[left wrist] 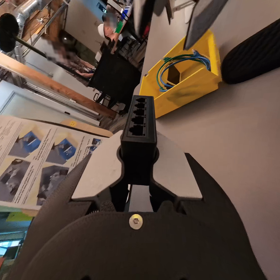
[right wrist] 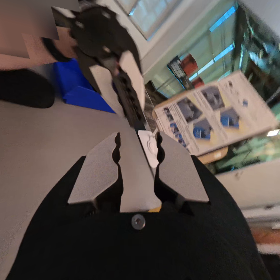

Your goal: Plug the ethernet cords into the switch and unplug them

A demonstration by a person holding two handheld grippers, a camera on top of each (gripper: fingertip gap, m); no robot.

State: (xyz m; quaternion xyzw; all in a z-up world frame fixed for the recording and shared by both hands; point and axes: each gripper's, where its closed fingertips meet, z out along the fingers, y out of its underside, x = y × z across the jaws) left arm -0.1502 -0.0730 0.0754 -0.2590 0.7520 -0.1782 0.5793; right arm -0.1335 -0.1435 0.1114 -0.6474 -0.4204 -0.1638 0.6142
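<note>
On the far left of my left wrist view I see one instruction sheet (left wrist: pixel 37 153) with six photo panels in sight and lines of print, propped beside the grey table (left wrist: pixel 219 151). In the middle, my left gripper (left wrist: pixel 138 145) has its two pale fingers (left wrist: pixel 104 163) clamped on the one black switch (left wrist: pixel 140 125), which stands out past the tips; I count five ports on its face, all empty. To the right sits one yellow bin (left wrist: pixel 169 106) holding the ethernet cords (left wrist: pixel 168 71), a loop of green, blue and yellow strands that I cannot count exactly; they lie well apart from the switch. In my right wrist view, one blue bin (right wrist: pixel 78 94) shows on the left, blurred. Just right of it is the left gripper again, holding the switch (right wrist: pixel 128 97) by its end. Nearer, my right gripper (right wrist: pixel 138 136) hangs above the table edge with its two fingers (right wrist: pixel 97 169) spread and nothing between them. One white tag (right wrist: pixel 149 149) lies at the edge, and the same sheet (right wrist: pixel 212 115) stands on the right.
</note>
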